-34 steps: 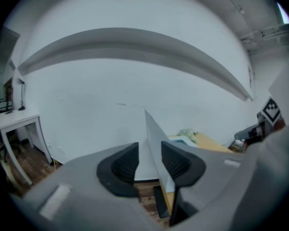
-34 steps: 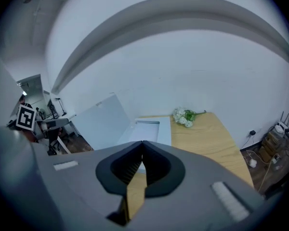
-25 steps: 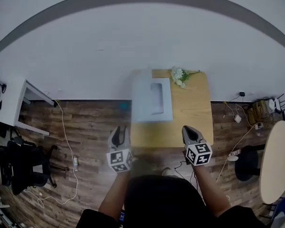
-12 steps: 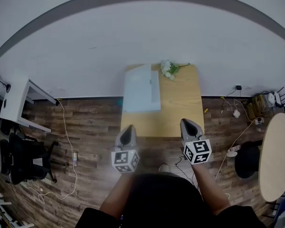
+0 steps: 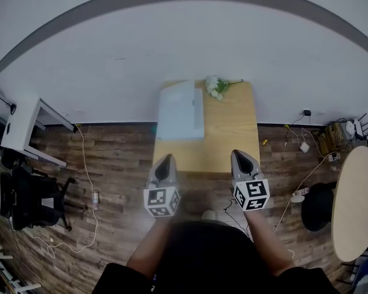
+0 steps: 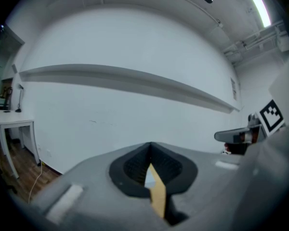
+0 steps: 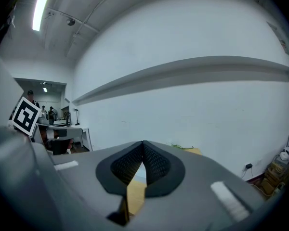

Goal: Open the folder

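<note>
A pale blue-white folder (image 5: pixel 181 112) lies flat on the left half of a small wooden table (image 5: pixel 230 136), reaching past its left edge. Both grippers hang level in front of the table's near edge, well short of the folder. My left gripper (image 5: pixel 165 160) is shut with nothing in it; its closed tips (image 6: pixel 150 146) show only a sliver of table behind them. My right gripper (image 5: pixel 240 155) is likewise shut and empty, its tips (image 7: pixel 143 143) meeting. Each one touches nothing.
A small bunch of white flowers (image 5: pixel 216 86) lies at the table's far edge against the white wall. On the wood floor stand a white desk (image 5: pixel 18 127) and black chair (image 5: pixel 30 204) at left, a round table (image 5: pixel 356 195) and black stool (image 5: pixel 319 210) at right, with loose cables (image 5: pixel 89 182).
The left gripper's jaws, apart a second ago, have closed on nothing. Both grippers have drawn back from the table edge and risen a little; the left one has drifted right.
</note>
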Motion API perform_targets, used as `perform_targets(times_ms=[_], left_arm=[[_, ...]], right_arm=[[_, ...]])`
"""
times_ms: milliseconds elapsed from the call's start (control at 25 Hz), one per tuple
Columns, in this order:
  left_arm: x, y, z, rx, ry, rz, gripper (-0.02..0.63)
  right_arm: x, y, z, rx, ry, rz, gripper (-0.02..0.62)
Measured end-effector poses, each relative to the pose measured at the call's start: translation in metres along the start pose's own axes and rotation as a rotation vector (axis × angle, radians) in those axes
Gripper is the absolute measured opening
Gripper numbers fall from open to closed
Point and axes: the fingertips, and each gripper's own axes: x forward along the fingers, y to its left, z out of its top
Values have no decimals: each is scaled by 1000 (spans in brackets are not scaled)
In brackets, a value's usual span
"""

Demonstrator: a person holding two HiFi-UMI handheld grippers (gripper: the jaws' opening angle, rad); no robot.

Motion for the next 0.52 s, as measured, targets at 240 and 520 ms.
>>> perform_targets(times_ms=[240,520], left_arm=[[-2,-10,-3,4,3,10,3],[3,-14,-8,11,14,13,3]], right_arm=[[-6,-4,-2,-5,3,2,3],[-3,-7,-6,-3,10,17,3]])
